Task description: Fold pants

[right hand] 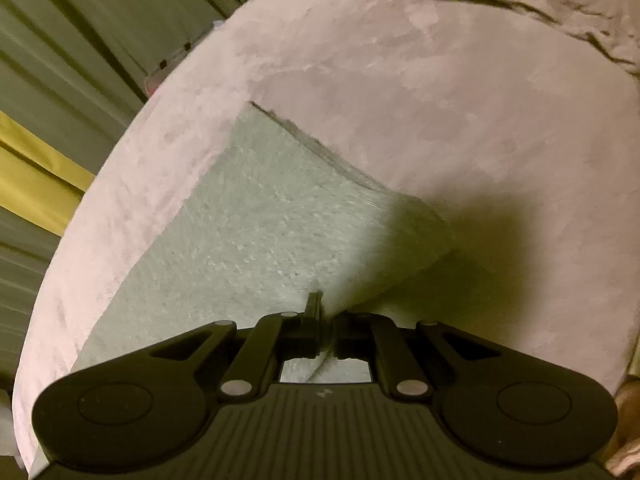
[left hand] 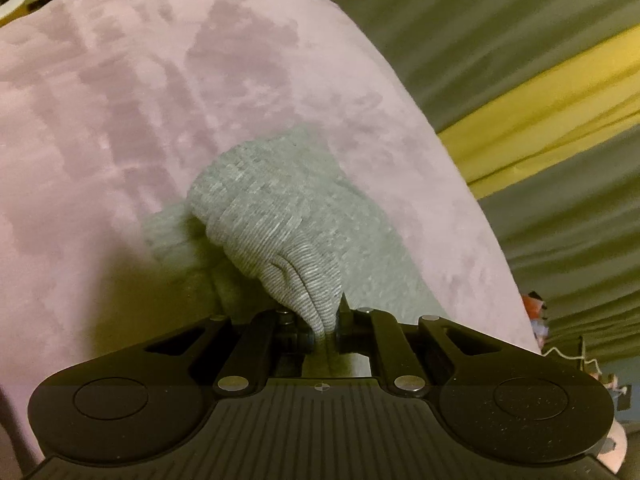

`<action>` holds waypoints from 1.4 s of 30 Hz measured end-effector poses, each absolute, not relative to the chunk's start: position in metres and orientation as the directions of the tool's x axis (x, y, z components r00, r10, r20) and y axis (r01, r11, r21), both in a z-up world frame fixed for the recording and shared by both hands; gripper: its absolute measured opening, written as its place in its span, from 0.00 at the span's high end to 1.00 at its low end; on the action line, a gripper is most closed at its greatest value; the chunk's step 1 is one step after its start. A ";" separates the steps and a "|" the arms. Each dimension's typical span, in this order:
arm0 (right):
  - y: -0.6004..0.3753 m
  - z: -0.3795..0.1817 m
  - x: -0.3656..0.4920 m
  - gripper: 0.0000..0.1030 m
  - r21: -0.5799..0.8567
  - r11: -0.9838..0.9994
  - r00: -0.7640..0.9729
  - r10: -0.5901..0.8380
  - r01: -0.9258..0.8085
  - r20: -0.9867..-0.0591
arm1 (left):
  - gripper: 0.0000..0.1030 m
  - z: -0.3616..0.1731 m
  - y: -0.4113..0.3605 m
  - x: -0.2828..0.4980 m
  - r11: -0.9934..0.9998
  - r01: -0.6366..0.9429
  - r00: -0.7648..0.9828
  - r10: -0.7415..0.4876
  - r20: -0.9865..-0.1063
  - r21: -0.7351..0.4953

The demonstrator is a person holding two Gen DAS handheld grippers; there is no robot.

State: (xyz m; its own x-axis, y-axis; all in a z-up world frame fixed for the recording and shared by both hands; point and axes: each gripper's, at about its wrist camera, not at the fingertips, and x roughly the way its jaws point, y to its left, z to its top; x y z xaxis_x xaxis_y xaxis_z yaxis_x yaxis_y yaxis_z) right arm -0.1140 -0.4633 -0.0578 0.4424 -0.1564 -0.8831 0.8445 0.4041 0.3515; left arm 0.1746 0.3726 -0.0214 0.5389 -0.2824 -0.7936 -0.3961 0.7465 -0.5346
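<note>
The pants point(left hand: 272, 216) are light grey knit fabric lying on a lilac plush blanket point(left hand: 120, 120). In the left wrist view my left gripper point(left hand: 322, 326) is shut on a bunched ribbed edge of the pants, which rises in a fold in front of the jaws. In the right wrist view the pants point(right hand: 256, 216) lie as a flat panel, and my right gripper point(right hand: 328, 320) is shut on their near edge. The fingertips are mostly hidden by cloth.
The blanket point(right hand: 460, 100) covers a bed with a wrinkled fold at the far right. Beyond its edge hang grey-green curtains point(left hand: 500, 40) with a yellow band point(left hand: 540, 120). Small clutter point(left hand: 536, 312) lies past the bed's edge.
</note>
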 end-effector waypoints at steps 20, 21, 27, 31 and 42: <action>-0.474 -0.096 -0.109 0.95 0.242 0.429 0.343 -0.175 0.870 -0.923 | 0.89 -0.057 0.365 0.168 0.814 -0.413 0.478 -0.187 -0.858 -0.408; -0.474 -0.094 -0.112 0.96 0.247 0.428 0.348 -0.177 0.870 -0.921 | 0.90 -0.055 0.365 0.166 0.811 -0.415 0.479 -0.190 -0.857 -0.412; -0.469 -0.074 -0.126 0.96 0.280 0.422 0.393 -0.208 0.862 -0.896 | 0.90 -0.037 0.374 0.155 0.789 -0.407 0.493 -0.233 -0.838 -0.459; -0.471 -0.068 -0.134 0.96 0.278 0.421 0.395 -0.222 0.863 -0.891 | 0.90 -0.042 0.381 0.151 0.776 -0.427 0.477 -0.242 -0.845 -0.463; -0.483 -0.087 -0.144 0.95 0.304 0.407 0.408 -0.195 0.861 -0.892 | 0.89 -0.059 0.377 0.151 0.799 -0.440 0.435 -0.211 -0.876 -0.410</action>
